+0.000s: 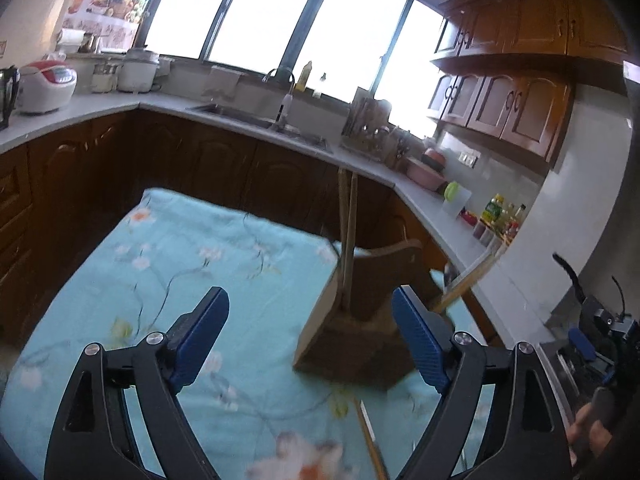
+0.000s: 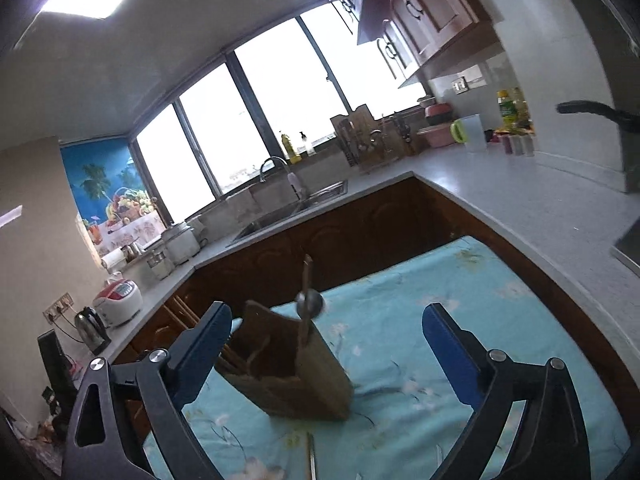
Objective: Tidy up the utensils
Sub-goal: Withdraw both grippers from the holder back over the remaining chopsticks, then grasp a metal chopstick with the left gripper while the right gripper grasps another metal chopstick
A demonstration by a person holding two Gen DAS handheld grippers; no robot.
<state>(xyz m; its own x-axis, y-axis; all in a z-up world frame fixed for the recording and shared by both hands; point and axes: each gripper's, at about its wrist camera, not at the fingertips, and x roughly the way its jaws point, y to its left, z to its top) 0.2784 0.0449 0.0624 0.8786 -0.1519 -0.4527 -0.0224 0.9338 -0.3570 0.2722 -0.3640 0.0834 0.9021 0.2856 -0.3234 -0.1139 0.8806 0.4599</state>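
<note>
A wooden utensil holder point(image 1: 352, 332) stands on the table with the turquoise flowered cloth point(image 1: 180, 264). Two chopsticks point(image 1: 346, 236) stand upright in it, and a wooden handle point(image 1: 460, 286) leans out to its right. In the right wrist view the holder point(image 2: 292, 372) has a metal spoon point(image 2: 309, 303) and sticks in it. A loose chopstick point(image 1: 370, 436) lies on the cloth in front of the holder; it also shows in the right wrist view point(image 2: 310, 456). My left gripper point(image 1: 310, 340) is open and empty, just short of the holder. My right gripper point(image 2: 326, 352) is open and empty, hovering before the holder.
A grey L-shaped counter point(image 2: 500, 184) with dark wood cabinets wraps around the table. It carries a sink point(image 2: 288, 208), rice cookers point(image 1: 44, 88), a kettle point(image 2: 90, 326), a rack with boards point(image 1: 368, 120), pink bowls and bottles point(image 1: 496, 212). The other gripper point(image 1: 592, 344) shows at the far right.
</note>
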